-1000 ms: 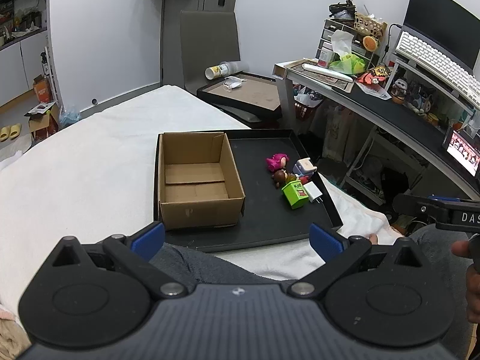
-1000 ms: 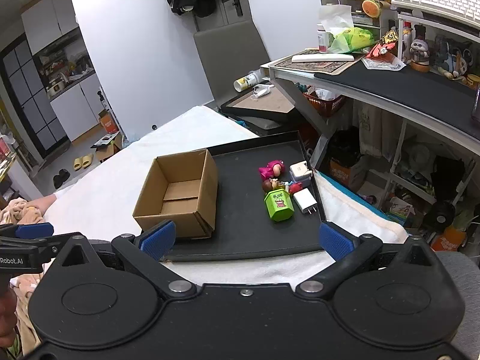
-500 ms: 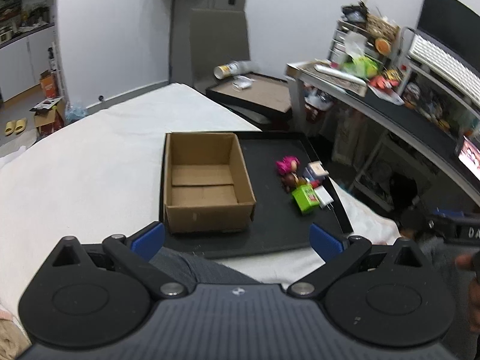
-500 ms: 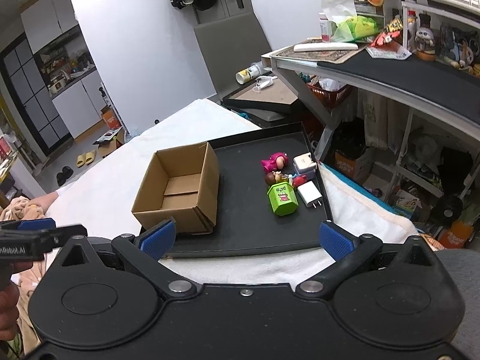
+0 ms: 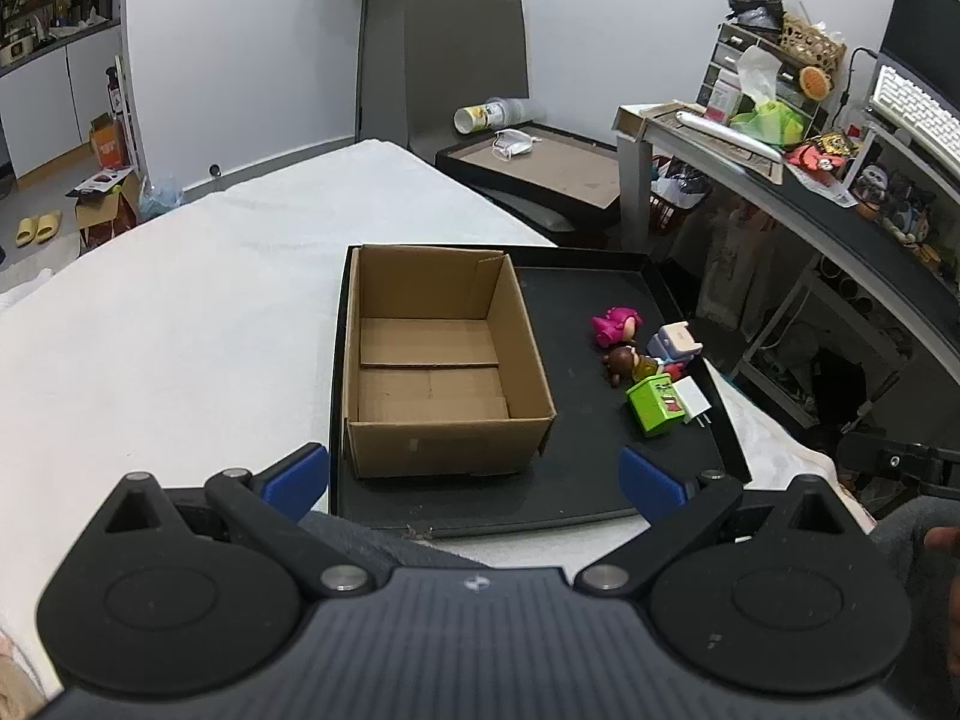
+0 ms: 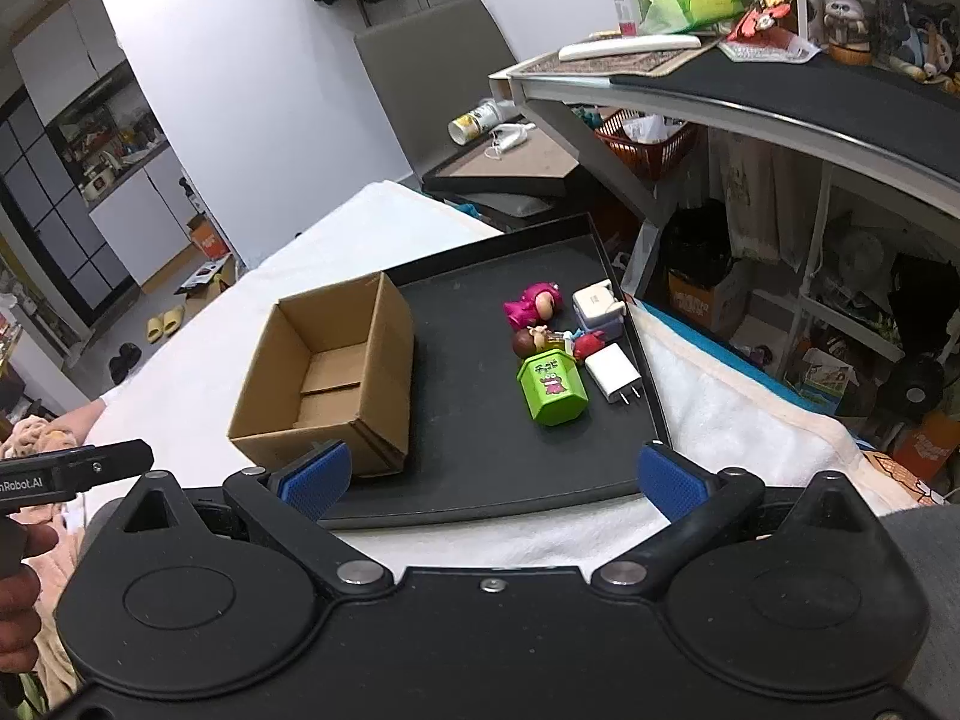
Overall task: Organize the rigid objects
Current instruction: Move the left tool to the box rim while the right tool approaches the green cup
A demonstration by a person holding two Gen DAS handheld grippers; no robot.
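At the lower left of the left wrist view, the left claw (image 5: 474,471) hangs released, its blue pads spread wide and holding nothing, above the near edge of a black tray (image 5: 600,498) that lies on a white bed (image 5: 180,330). Left of centre on that tray sits an open cardboard box (image 5: 444,414), upright, with nothing visible inside. Right of the box, toward the tray's right rim, a small cluster lies close together: a pink figurine (image 5: 615,327) farthest back, a brown-haired figurine (image 5: 627,363) just in front of it, a white and lilac block (image 5: 678,342) beside them, then a green container (image 5: 654,405) on its side with a white charger plug (image 5: 693,399) touching its right flank. Across the right wrist view, the same box (image 6: 336,378) stands at centre left, the green container (image 6: 552,390) and the charger plug (image 6: 615,372) at centre right, and the right claw (image 6: 489,477) at the lower middle is likewise released and empty. Far right in both views runs a cluttered counter (image 5: 840,228).
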